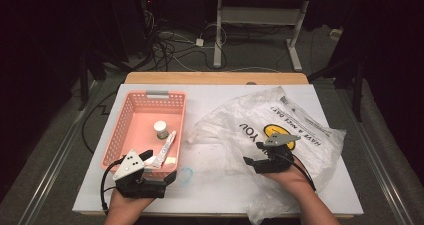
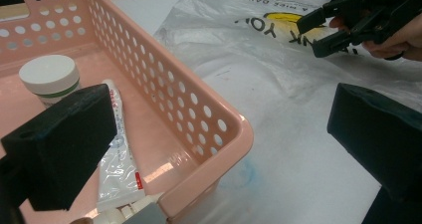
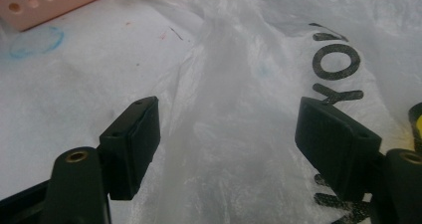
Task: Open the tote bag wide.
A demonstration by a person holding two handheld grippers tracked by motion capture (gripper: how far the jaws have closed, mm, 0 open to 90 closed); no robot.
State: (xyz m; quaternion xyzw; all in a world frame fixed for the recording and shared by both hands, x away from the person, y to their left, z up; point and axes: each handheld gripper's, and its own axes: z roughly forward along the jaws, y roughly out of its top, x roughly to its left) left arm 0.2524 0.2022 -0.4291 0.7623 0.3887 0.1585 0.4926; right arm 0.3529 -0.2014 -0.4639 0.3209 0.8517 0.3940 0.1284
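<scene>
left gripper view reveals tube [image 2: 117, 159] print, perhaps toothpaste.

Pink perforated basket [image 1: 131, 119], white-lidded jar [image 1: 160, 129], clear bag [image 1: 280, 130] with black lettering, yellow smiley, white surface [image 1: 210, 185].

A fixed overhead camera looks forward and down across the white counter [image 1: 215, 185], taking in its full width, with the floor and cables beyond the far edge. The left gripper view sits low and close at the near corner of the pink basket [image 2: 199, 109], facing across that corner toward the printed plastic bag [image 2: 278, 30] and the right claw [image 2: 331, 30] farther off. The right gripper view hovers just above the bag [image 3: 239, 109], facing over its crumpled film, the basket's corner [image 3: 54, 2] at far left. All three share basket and bag.
</scene>
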